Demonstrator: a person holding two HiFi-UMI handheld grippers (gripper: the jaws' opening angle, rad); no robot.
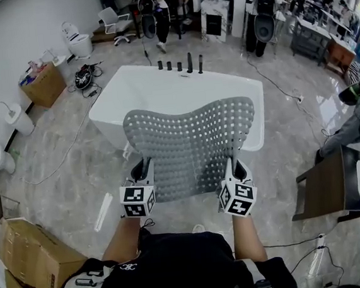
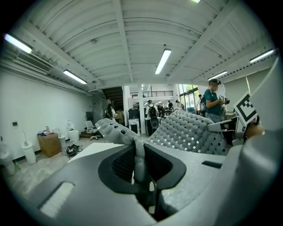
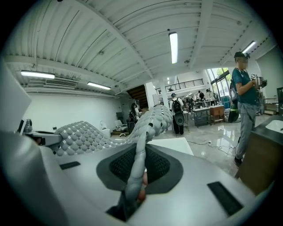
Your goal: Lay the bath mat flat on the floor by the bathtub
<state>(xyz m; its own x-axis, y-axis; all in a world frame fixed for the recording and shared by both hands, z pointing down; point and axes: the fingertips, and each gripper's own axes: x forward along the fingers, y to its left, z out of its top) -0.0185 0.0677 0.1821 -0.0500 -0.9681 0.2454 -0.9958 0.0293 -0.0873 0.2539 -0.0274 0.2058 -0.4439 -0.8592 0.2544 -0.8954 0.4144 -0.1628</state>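
A grey perforated bath mat (image 1: 191, 144) is held spread in the air in front of the white bathtub (image 1: 162, 88), its far edge hanging over the tub's near side. My left gripper (image 1: 143, 173) is shut on the mat's near left corner, and the mat's edge (image 2: 139, 154) shows pinched between its jaws. My right gripper (image 1: 233, 169) is shut on the near right corner, the mat's edge (image 3: 137, 170) clamped between its jaws. The mat (image 2: 190, 132) sags between the two grippers.
Cardboard boxes (image 1: 32, 257) stand at the near left and a brown cabinet (image 1: 336, 185) at the right. Toilets (image 1: 80, 42), a cable (image 1: 61, 155) and several people (image 1: 154, 9) lie further back. Grey marble floor (image 1: 63, 183) surrounds the tub.
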